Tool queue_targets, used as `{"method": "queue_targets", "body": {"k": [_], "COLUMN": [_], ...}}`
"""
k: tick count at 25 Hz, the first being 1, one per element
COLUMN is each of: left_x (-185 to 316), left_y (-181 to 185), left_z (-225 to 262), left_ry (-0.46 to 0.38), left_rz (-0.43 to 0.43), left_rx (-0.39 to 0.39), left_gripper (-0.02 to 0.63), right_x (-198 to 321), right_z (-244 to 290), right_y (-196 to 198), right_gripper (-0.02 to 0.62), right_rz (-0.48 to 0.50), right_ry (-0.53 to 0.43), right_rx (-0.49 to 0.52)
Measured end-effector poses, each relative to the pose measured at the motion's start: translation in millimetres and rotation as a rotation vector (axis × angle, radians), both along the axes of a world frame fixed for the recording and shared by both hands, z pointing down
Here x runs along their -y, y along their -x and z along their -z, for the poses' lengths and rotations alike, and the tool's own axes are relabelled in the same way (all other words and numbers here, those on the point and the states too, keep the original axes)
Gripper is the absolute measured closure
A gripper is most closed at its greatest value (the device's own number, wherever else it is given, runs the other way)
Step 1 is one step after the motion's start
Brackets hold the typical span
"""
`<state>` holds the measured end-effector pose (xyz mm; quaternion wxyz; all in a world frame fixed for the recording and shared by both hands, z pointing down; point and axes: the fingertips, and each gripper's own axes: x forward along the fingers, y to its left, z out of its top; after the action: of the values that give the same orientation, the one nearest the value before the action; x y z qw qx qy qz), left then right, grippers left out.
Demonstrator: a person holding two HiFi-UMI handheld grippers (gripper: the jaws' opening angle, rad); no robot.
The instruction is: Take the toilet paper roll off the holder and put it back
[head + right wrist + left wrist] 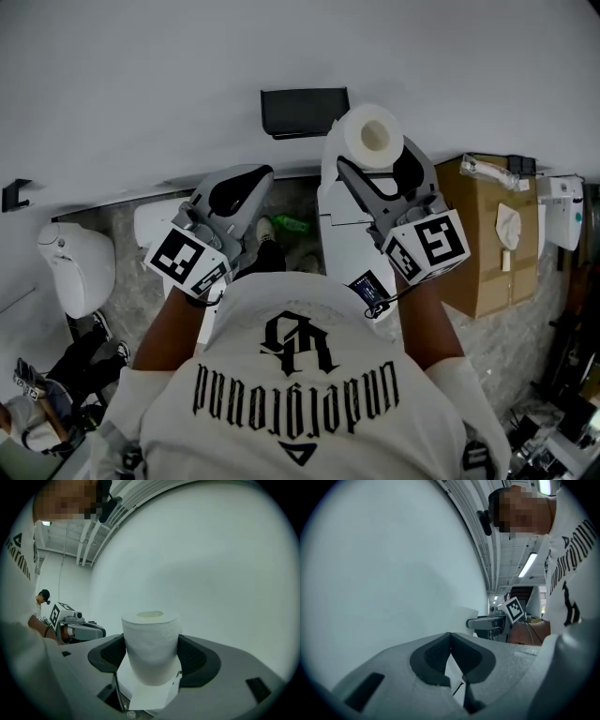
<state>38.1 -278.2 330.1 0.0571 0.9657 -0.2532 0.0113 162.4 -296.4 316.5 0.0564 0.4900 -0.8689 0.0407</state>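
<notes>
Right now, toilet paper roll (151, 644) off the holder (305, 111).
Right gripper (382, 171) jaws clamp it; left gripper (451, 654) jaws sit closed, empty.

Soft, faintly dimpled white paper on the toilet paper roll (151, 641). Matt grey plastic, ribbed black pads (110, 656) on the right gripper (151, 658); dull brown cardboard box (478, 262) at right.
</notes>
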Motion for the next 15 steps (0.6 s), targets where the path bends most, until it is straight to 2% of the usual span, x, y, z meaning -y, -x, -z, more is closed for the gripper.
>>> {"method": "queue_targets", "body": {"k": [11,15], "left_x": [46,59], "left_y": [23,27], "left_z": [-11,-18], "left_ry": [0.021,0.052], "left_rz": [0.012,0.006], "left_rx": [-0.01,0.001], "left_gripper": [0.592,0.592], "right_x": [60,79], "right_z": [-11,-19], "right_y": [21,22], "right_gripper": [0.272,0.272], "right_rz": [0.002,-0.017], "right_ry": [0.017,0.032], "right_rx": [-0.002,0.004]}}
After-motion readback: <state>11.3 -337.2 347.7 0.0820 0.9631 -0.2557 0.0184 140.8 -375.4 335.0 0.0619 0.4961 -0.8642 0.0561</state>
